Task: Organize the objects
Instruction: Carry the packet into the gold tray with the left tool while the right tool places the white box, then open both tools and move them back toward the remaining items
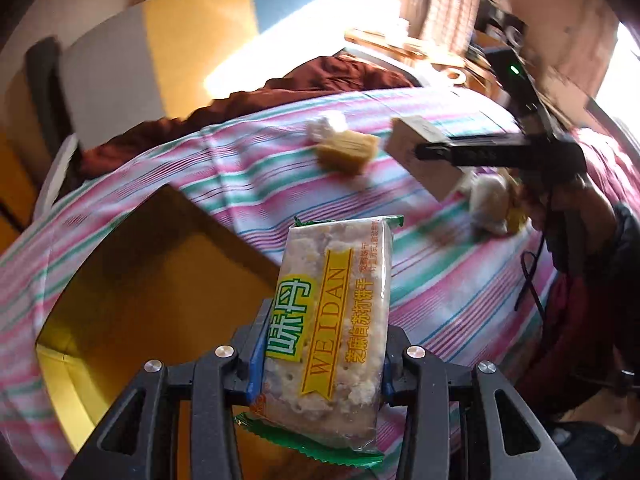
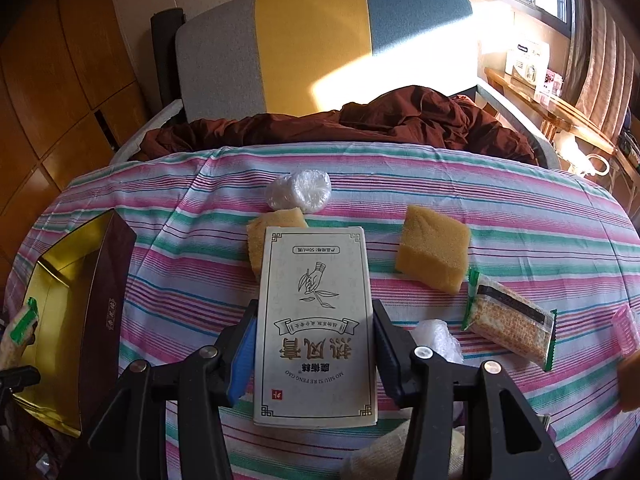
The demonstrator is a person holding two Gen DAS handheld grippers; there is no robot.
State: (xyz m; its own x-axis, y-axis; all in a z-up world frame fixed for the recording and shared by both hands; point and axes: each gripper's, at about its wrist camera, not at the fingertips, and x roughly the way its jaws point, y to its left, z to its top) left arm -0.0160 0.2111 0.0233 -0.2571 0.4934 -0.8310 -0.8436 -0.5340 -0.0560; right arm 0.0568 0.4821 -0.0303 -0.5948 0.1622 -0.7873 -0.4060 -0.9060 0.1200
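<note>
1. The left gripper (image 1: 320, 360) clamps a glossy, clear-wrapped cracker packet (image 1: 332, 320) with green crimped ends, its pads pressing both long sides, above the gold-lined open box (image 1: 132, 280).
2. The right gripper (image 2: 314, 344) pinches a flat white cardboard carton (image 2: 316, 320) printed with a line drawing, held over the striped cloth (image 2: 520, 220).
3. On that pink, green and white cloth lie two porous yellow sponge blocks (image 2: 434, 252), a crinkled plastic-wrapped bundle (image 2: 300, 190) and a second cracker packet (image 2: 510, 328).
</note>
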